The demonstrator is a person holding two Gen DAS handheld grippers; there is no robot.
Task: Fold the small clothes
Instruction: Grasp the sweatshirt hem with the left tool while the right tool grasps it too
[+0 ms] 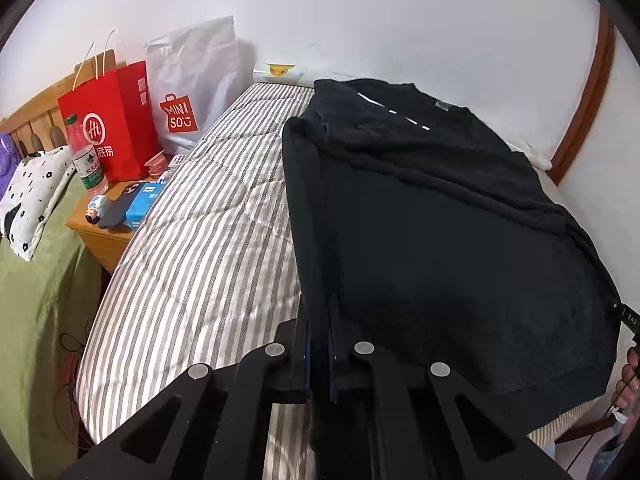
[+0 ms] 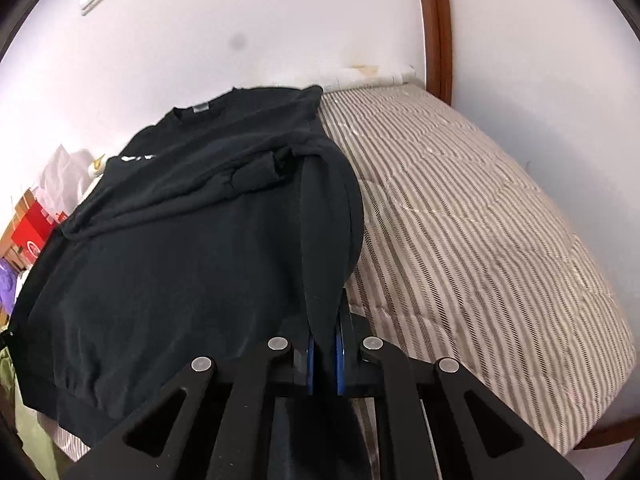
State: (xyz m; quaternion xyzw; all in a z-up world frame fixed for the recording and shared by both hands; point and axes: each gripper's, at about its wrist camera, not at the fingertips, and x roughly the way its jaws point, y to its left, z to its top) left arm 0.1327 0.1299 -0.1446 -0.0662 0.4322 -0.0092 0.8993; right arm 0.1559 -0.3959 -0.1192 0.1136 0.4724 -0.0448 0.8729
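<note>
A black sweatshirt [image 1: 440, 220] lies spread on the striped bed [image 1: 208, 216], its collar toward the white wall and both sleeves folded across the chest. The left gripper [image 1: 319, 354] is clamped tight on the sweatshirt's left edge near the hem, and the right gripper [image 2: 325, 354] pinches the opposite edge, the cloth raised there in a fold. Red and white shopping bags [image 1: 120, 120] stand on a bedside cabinet [image 1: 100, 232].

Black sweatshirt [image 1: 440, 220] on striped bed [image 1: 208, 220]
</note>
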